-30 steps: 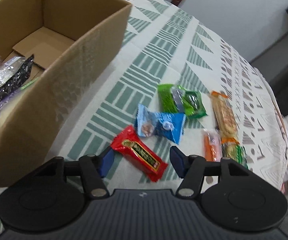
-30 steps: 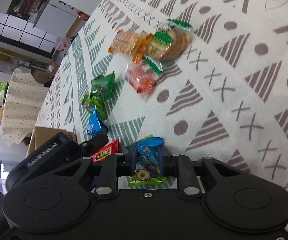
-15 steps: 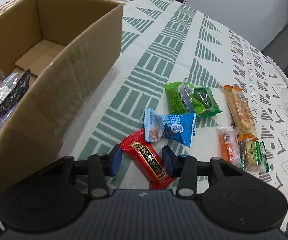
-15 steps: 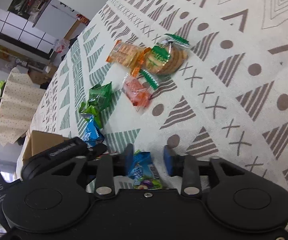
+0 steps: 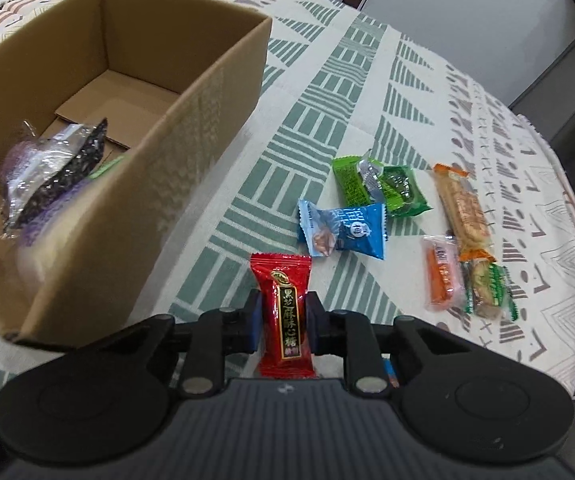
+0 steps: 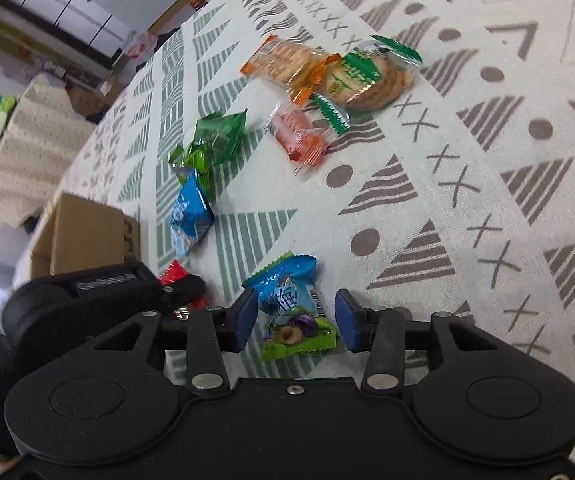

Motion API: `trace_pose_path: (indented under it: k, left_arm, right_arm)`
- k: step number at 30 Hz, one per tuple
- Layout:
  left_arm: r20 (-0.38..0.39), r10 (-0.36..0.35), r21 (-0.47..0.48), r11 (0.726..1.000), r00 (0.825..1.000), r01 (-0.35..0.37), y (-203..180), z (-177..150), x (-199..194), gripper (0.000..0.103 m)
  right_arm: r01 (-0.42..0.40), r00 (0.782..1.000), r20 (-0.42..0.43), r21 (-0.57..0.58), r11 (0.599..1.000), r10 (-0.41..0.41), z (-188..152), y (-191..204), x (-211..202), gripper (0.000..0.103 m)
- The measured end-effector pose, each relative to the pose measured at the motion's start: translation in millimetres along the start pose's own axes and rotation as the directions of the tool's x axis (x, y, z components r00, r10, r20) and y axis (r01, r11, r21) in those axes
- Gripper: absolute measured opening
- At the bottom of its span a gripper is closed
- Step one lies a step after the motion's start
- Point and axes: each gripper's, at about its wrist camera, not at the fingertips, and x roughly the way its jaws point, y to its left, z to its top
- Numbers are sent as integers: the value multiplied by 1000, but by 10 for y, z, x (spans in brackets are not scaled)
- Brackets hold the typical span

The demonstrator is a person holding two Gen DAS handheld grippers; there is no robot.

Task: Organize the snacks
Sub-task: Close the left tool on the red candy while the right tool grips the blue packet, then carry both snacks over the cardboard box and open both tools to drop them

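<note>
Left gripper [image 5: 281,326] angled downward, fingers clamping red candy [image 5: 283,312]

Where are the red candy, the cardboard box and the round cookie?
red candy [image 5: 283,312], left wrist view, middle of wrapper.
cardboard box [image 5: 207,92], left wrist view, near wall.
round cookie [image 6: 383,84], right wrist view, cookie's face.

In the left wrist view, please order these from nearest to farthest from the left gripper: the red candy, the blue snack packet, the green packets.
1. red candy: clamped between the pads of the left gripper.
2. blue snack packet: on the cloth just beyond, slightly to the right.
3. green packets: farther up, behind the blue one.
</note>
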Motion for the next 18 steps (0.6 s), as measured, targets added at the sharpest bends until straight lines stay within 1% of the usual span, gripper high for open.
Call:
trace_pose_path:
  k: [2, 6, 11, 18]
  left_arm:
    - [17, -11, 7, 1000, 1000, 11, -2, 3, -82, 21]
    - [55, -36, 30, 999, 998, 34, -19, 23, -272, 21]
    - [99, -61, 41, 998, 993, 57, -13, 57, -507, 21]
    - [176, -70, 61, 996, 982, 60, 31, 99, -864, 21]
  right_arm:
    - [-8, 1000, -3, -3, 1000, 8, -16, 1, 5, 30]
    - [-33, 999, 17, -3, 999, 33, -21, 25, -46, 23]
    - [-110, 992, 59, -18, 994, 110, -15, 124, -209, 22]
    - [-163, 981, 98, -47, 985, 167, 34, 223, -379, 21]
